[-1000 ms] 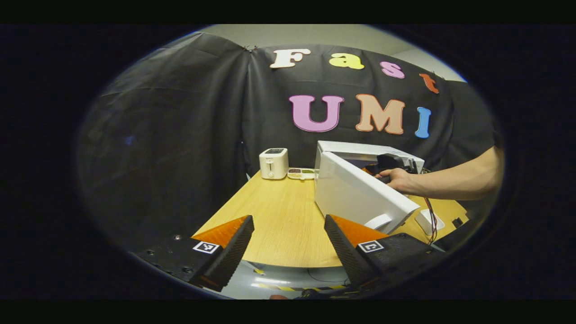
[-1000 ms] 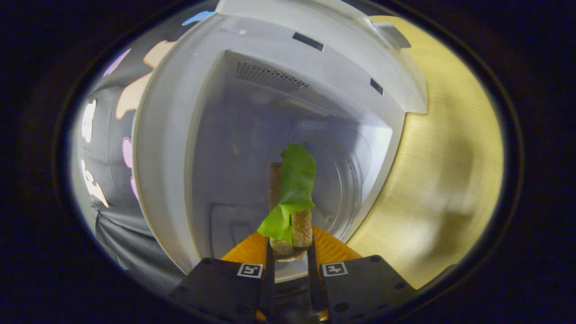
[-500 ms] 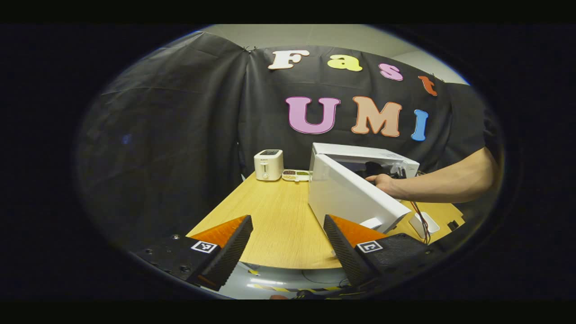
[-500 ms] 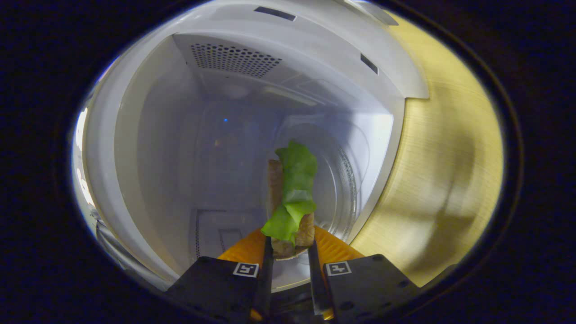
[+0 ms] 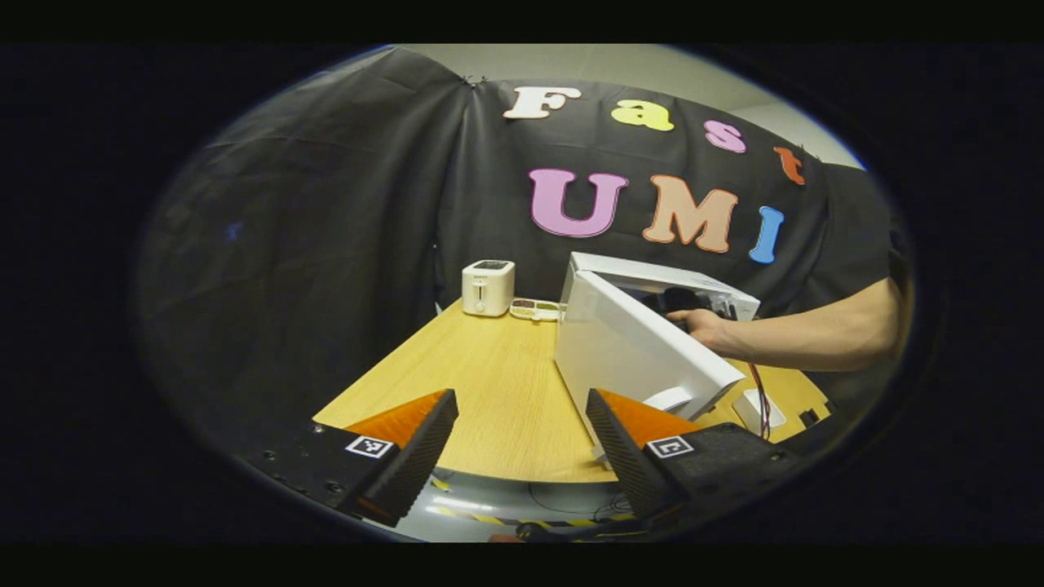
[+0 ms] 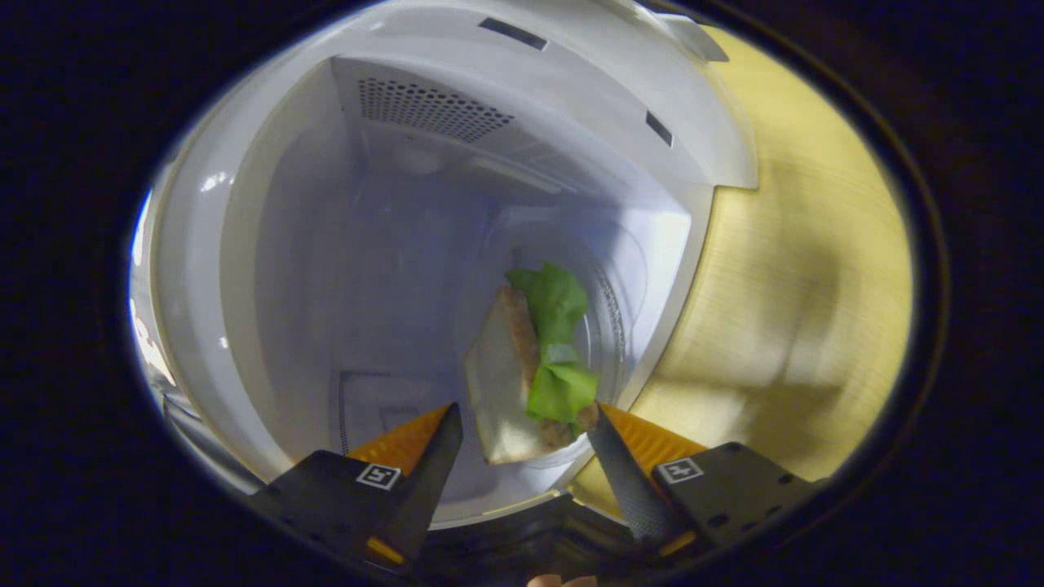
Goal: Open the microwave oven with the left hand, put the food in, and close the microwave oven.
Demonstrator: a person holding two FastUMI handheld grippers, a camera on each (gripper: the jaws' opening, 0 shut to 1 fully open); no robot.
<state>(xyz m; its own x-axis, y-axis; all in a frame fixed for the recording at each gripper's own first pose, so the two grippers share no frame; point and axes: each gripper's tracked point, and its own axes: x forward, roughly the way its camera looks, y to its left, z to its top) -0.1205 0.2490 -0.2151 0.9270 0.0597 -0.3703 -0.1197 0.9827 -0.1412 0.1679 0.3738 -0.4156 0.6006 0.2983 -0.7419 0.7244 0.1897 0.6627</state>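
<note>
Right gripper view, nearest first: right gripper (image 6: 522,436) has its fingers spread wide, nothing pinched; the food (image 6: 534,367) (bread slice with a green leaf) sits just past the fingertips, tilted, inside the microwave oven (image 6: 269,269) cavity over the round turntable area, whether it is fully resting there I cannot tell. Step in hand looks like the drop-off of the food, release made. Left gripper view: left gripper (image 5: 522,436) fingers also apart and empty, hanging at the near edge of the wooden surface (image 5: 497,383); just beyond it the open white door (image 5: 628,350), a hand (image 5: 703,323) and bare forearm reaching in behind it. Far back stand a small toaster (image 5: 488,287) and a tray (image 5: 536,309) by the wall. Next move probably calls for backing the right gripper straight out clear of the cavity, then the left pushing the door shut.
</note>
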